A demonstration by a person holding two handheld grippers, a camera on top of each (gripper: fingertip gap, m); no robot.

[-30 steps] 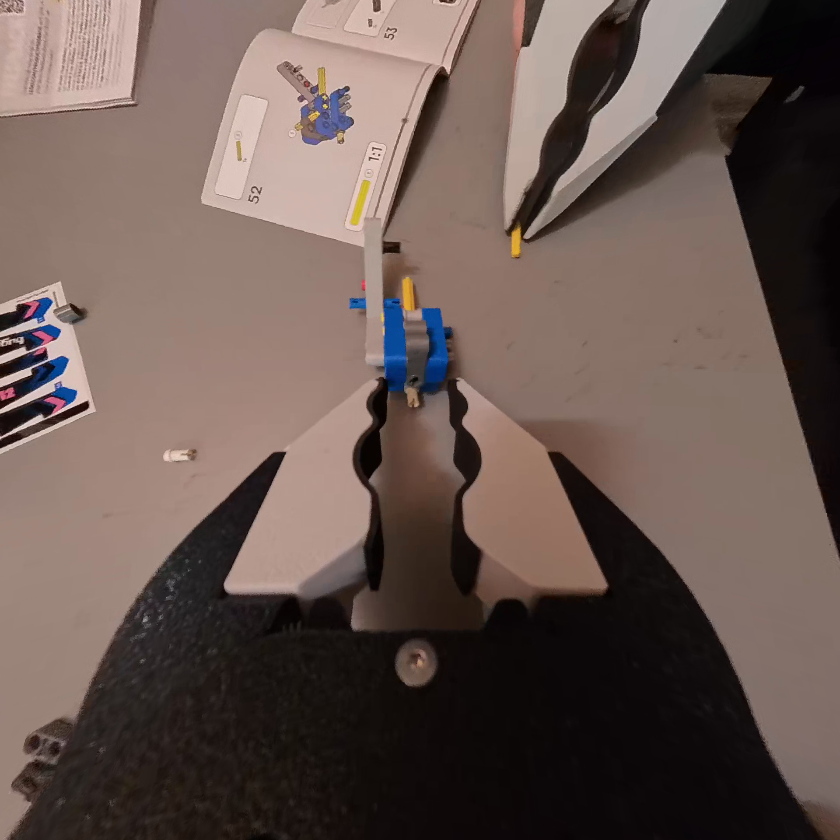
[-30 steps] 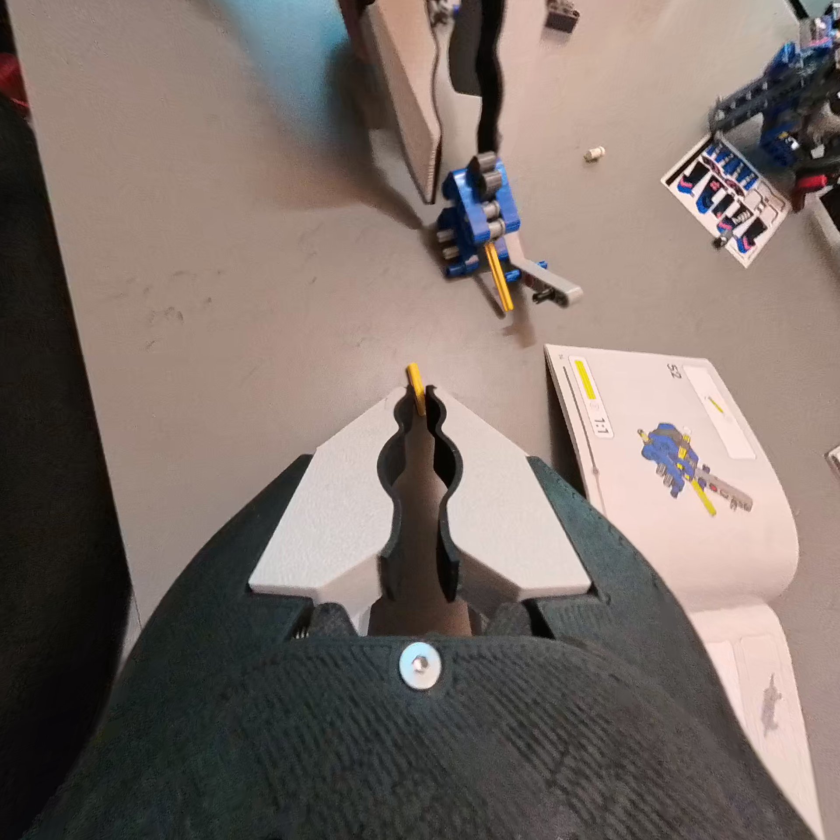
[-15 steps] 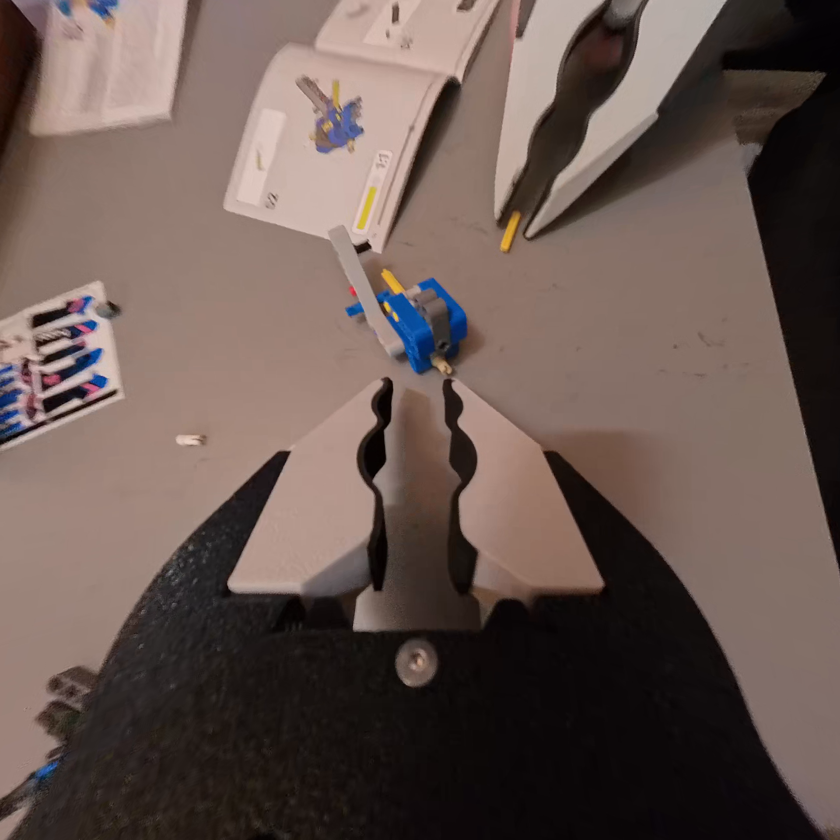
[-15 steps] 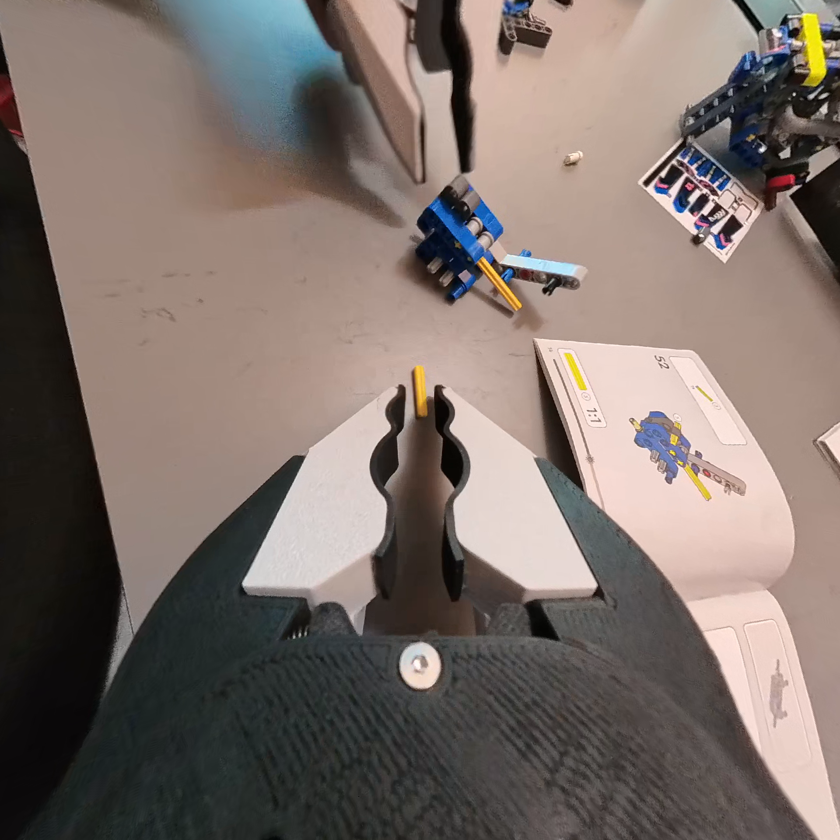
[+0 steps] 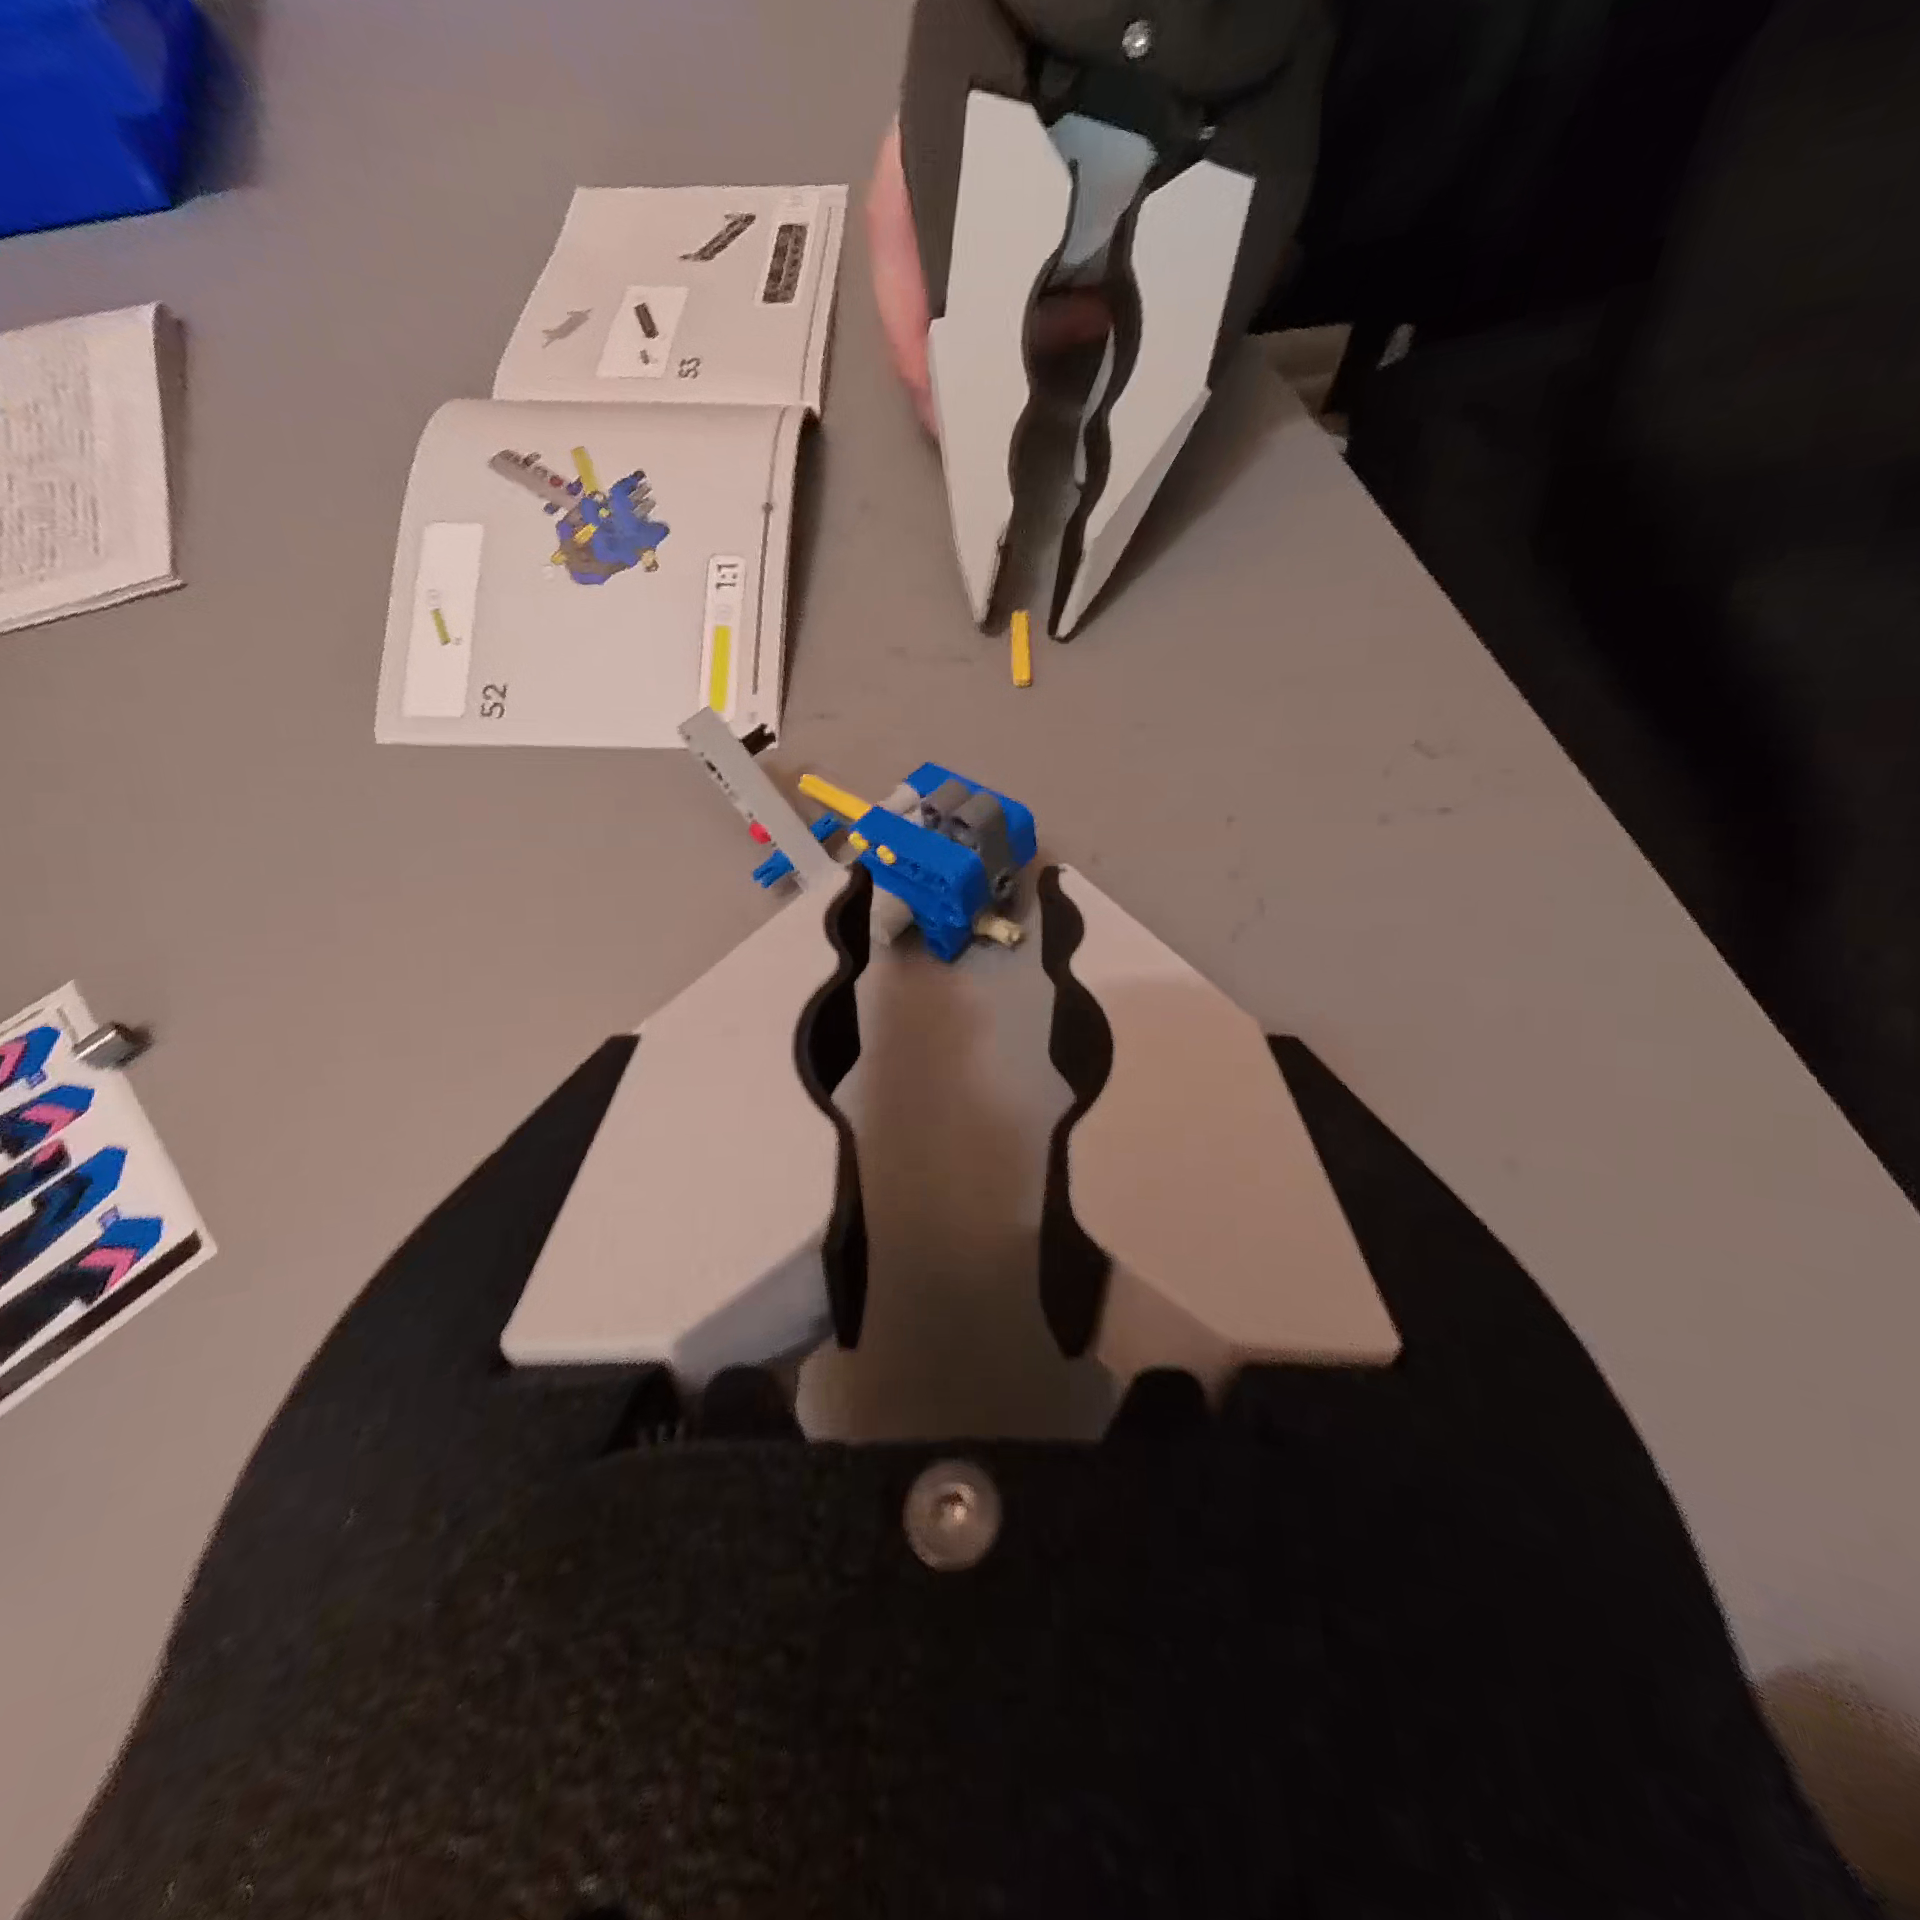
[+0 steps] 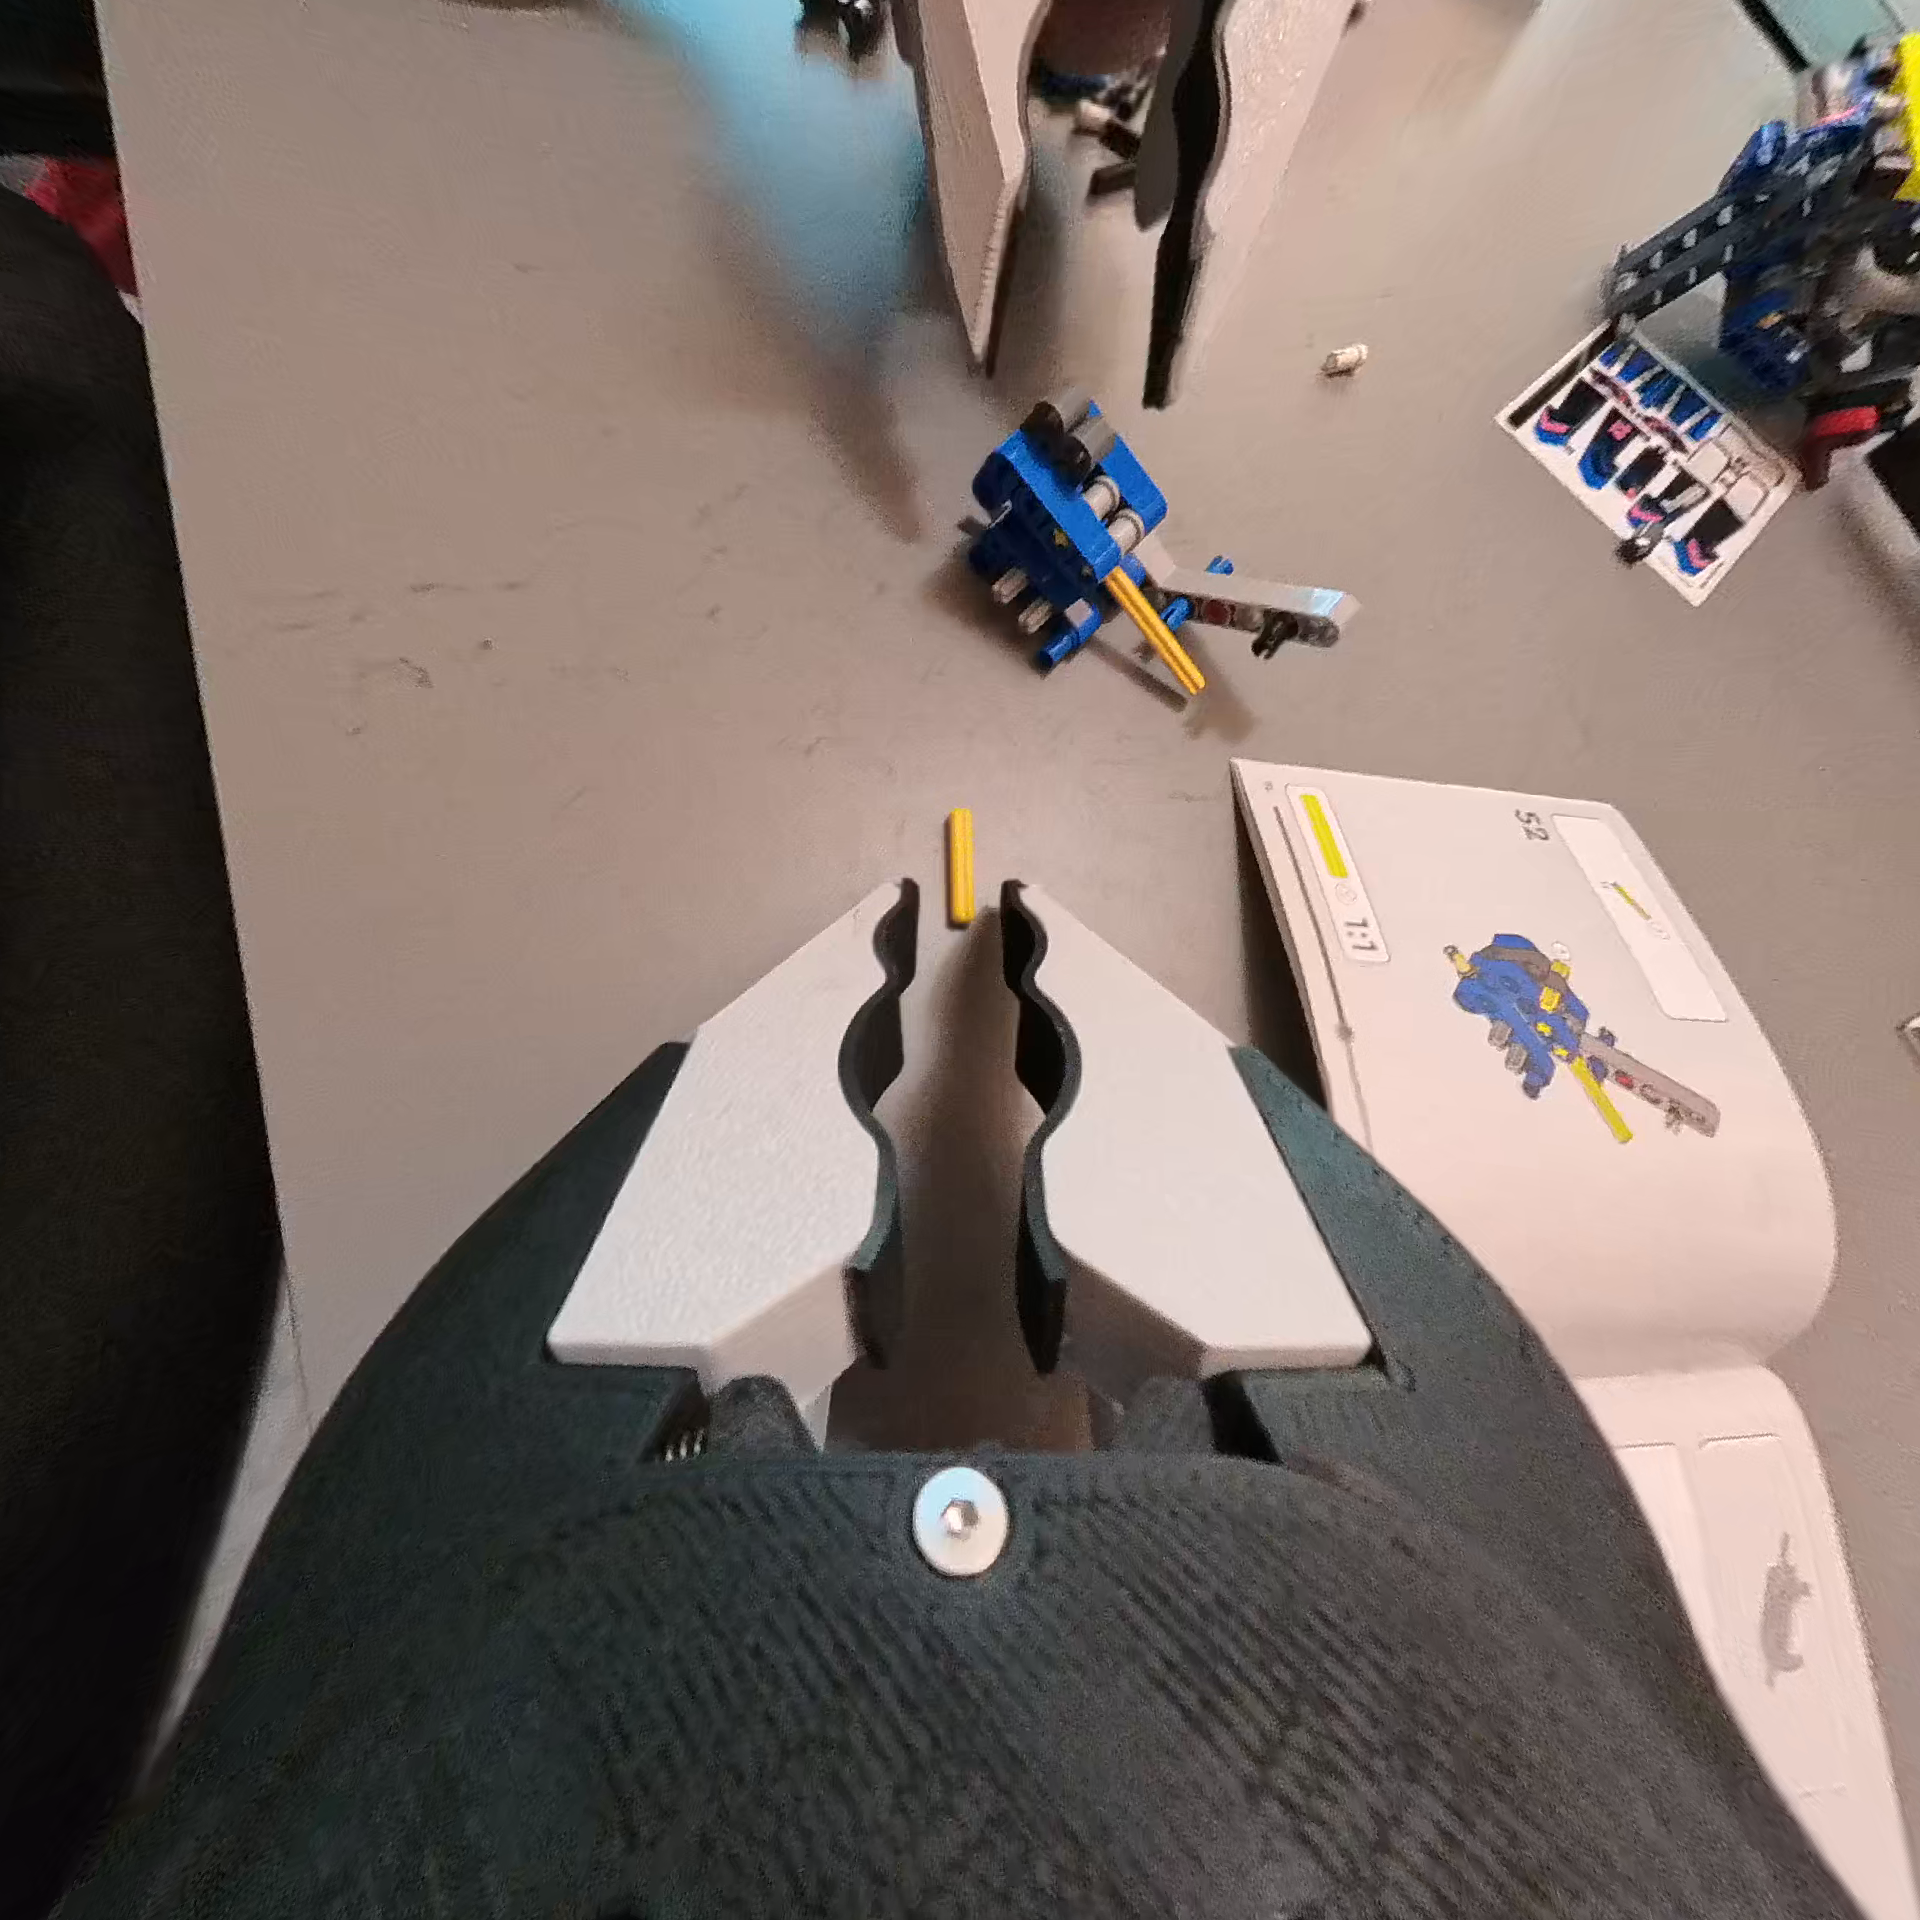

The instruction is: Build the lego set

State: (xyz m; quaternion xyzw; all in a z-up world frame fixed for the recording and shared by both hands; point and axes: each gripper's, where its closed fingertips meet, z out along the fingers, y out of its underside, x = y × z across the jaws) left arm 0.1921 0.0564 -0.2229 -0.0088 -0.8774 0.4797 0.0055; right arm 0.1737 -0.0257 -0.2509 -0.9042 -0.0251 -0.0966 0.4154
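Yellow axle (image 6: 961, 865) on grey table (image 6: 582, 540)

Worktop (image 6: 520, 520) matt grey, scuffed. Blue sub-assembly (image 6: 1070, 520) glossy plastic. Instruction booklet (image 6: 1558, 1039) smooth paper. Right gripper (image 6: 960, 902) housing rough, textured black.

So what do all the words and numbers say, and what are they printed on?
I don't read writing out, but here is where it stands.
Open white paper instruction booklet: printed numbers beside drawings of the build.
Folded white paper leaflet: fine print, too blurred to read.
White sticker sheet with blue and pink shapes: marks too small to read.
Grey left tongs and grey right tongs: no writing.
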